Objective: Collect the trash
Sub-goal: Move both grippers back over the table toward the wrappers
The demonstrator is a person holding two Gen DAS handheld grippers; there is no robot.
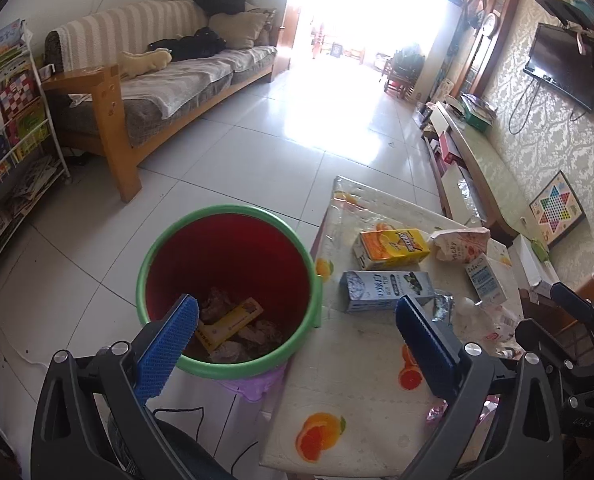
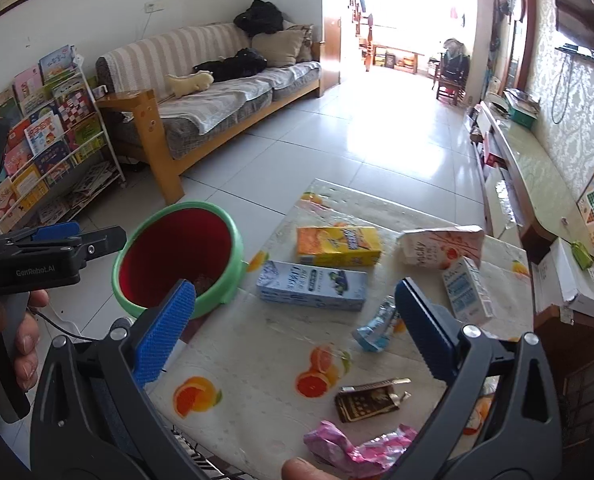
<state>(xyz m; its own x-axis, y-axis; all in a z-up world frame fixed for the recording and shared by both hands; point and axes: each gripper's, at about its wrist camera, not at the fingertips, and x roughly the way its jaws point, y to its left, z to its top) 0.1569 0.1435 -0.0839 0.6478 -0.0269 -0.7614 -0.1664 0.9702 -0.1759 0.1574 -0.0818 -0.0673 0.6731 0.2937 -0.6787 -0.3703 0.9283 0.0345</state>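
A tiled living room with a sofa point(image 1: 169, 76), a rack of picture books point(image 1: 9, 120) and a low table point(image 1: 361, 412) under a fruit-print cover. Left wrist view: the left gripper point(image 1: 297, 328) hangs above the table's edge and the bin point(image 1: 229, 292), its blue pads wide apart with nothing between them. Only this view looks down into the bin, red inside with a green rim and standing on the floor against the table's left side; it holds crumpled paper and one yellow packet point(image 1: 229, 322). On the table lie a yellow juice carton point(image 1: 393, 245), a blue-and-white carton point(image 1: 389, 286), a pink-and-white Pocky box point(image 1: 459, 242) and a small blue-and-white carton point(image 1: 487, 280). At the right edge stands part of the right gripper point(image 1: 569, 320). Right wrist view: the right gripper point(image 2: 297, 320) is also spread wide and empty, above the table. The same four boxes show, and "Pocky" is legible on one. Only here appear three wrappers nearer the camera: one light blue point(image 2: 375, 330), one dark brown point(image 2: 367, 400), one pink point(image 2: 353, 448). At the left a hand point(image 2: 21, 344) holds the other gripper, lettered "GenRobot.AI".
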